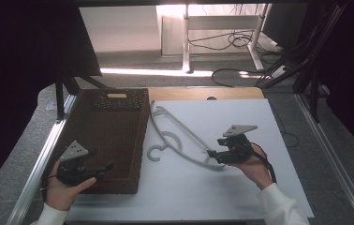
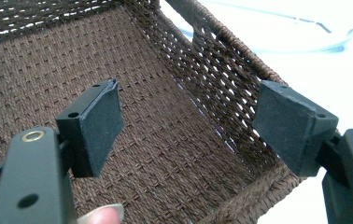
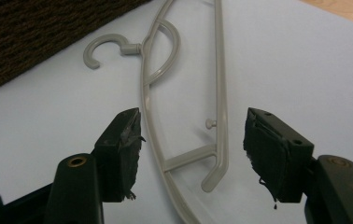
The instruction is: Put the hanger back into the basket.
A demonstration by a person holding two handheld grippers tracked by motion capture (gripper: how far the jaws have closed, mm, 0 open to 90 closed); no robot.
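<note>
The table (image 1: 240,187) is sitting under a white sheet, with the brown woven basket (image 1: 112,140) taking up its left side and nothing lying inside it as far as I'm seeing. The grey plastic hanger (image 1: 177,138) is lying flat on the sheet just right of the basket, hook end near the basket wall, so I'm judging the job as barely started: pickup not made, move to the basket all left to do. The right gripper (image 1: 212,154) is hovering at the hanger's near arm; in the right gripper view its jaws are standing half open on either side of the hanger (image 3: 219,93), pads not touching it, so nothing is being held yet. The left gripper (image 1: 105,167) is waiting over the basket's near end, jaws spread wide and empty, straddling the inner right wall of the basket (image 2: 165,154) in the left gripper view. Hard to call: the far end of the hanger is blurring into the sheet in the high view, the far arm's tip is getting cut off at the top of the right gripper view, and the basket's far corners are washing out in glare. A fingertip (image 2: 102,215) is poking in at the bottom edge of the left gripper view.
</note>
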